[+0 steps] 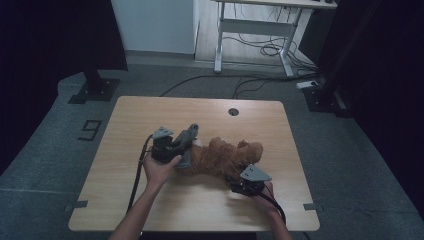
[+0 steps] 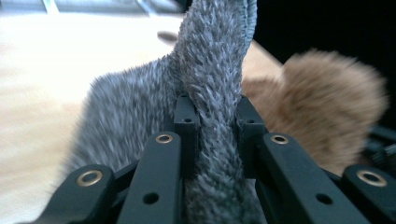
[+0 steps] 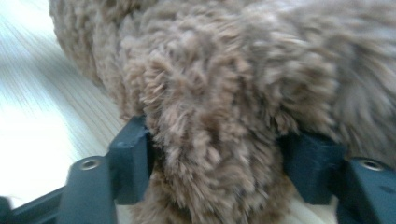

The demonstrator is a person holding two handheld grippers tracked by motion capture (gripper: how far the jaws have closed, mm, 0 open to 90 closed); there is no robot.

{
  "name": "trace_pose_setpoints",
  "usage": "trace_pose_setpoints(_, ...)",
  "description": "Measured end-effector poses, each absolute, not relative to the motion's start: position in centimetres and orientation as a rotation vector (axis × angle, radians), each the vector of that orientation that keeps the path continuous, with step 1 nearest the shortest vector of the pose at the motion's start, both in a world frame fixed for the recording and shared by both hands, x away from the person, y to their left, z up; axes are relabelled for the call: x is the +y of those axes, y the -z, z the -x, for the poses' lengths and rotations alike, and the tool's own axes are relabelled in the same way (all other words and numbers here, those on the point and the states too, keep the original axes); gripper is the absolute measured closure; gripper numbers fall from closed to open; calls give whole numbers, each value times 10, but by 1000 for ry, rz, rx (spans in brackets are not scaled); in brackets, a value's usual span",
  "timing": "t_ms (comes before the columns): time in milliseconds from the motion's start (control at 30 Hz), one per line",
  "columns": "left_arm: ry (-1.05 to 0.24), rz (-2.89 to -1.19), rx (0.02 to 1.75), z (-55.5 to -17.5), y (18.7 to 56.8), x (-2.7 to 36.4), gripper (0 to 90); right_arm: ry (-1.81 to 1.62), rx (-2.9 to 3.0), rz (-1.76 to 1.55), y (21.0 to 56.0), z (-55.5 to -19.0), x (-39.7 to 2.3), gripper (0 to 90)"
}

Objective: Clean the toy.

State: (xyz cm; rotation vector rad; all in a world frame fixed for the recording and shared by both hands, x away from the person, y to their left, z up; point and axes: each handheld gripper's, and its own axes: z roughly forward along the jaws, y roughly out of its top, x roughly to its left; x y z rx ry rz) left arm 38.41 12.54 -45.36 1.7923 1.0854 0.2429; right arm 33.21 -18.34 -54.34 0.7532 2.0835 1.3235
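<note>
A brown plush teddy bear (image 1: 225, 157) lies on its side in the middle of the wooden table (image 1: 150, 115). At the bear's left end, my left gripper (image 1: 184, 147) is shut on a strip of grey fuzzy cloth (image 1: 189, 134). In the left gripper view the grey cloth (image 2: 210, 60) runs up between the jaws of the left gripper (image 2: 215, 109), with the bear (image 2: 327, 107) behind on the right. My right gripper (image 1: 239, 176) is at the bear's near side. In the right gripper view the jaws of the right gripper (image 3: 215, 154) stand wide, one on each side of a thick furry limb of the bear (image 3: 233, 70), touching the fur.
A round cable hole (image 1: 233, 111) sits near the table's far edge. Beyond the table stand a white desk frame (image 1: 255, 30) with cables on the floor, and a dark stand base (image 1: 95, 90) at the left. Bare wood surrounds the bear on all sides.
</note>
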Motion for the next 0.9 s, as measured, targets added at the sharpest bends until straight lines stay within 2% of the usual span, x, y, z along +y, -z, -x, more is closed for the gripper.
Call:
trace_pose_setpoints(367, -274, -1760, 1046, -357, 478, 128, 761, -1559, 1911, -1059, 518, -326, -228, 147)
trace_pose_setpoints(533, -258, -1729, 1024, -343, 489, 133, 764, -1557, 1870, -1124, 516, -333, -227, 133)
trace_pose_setpoints(600, -264, -1719, 1014, -338, 494, 134, 766, -1582, 1897, -1109, 517, -334, -225, 186)
trace_pose_setpoints(700, -249, -1705, 1016, -334, 496, 135, 766, -1562, 1936, -1041, 519, -330, -219, 333)
trace_pose_setpoints(833, -257, -1702, 1024, -335, 480, 132, 766, -1541, 1947, -1042, 523, -328, -219, 431)
trace_pose_setpoints(900, -263, -1708, 1004, -339, 469, 127, 767, -1519, 1936, -1030, 524, -327, -219, 447)
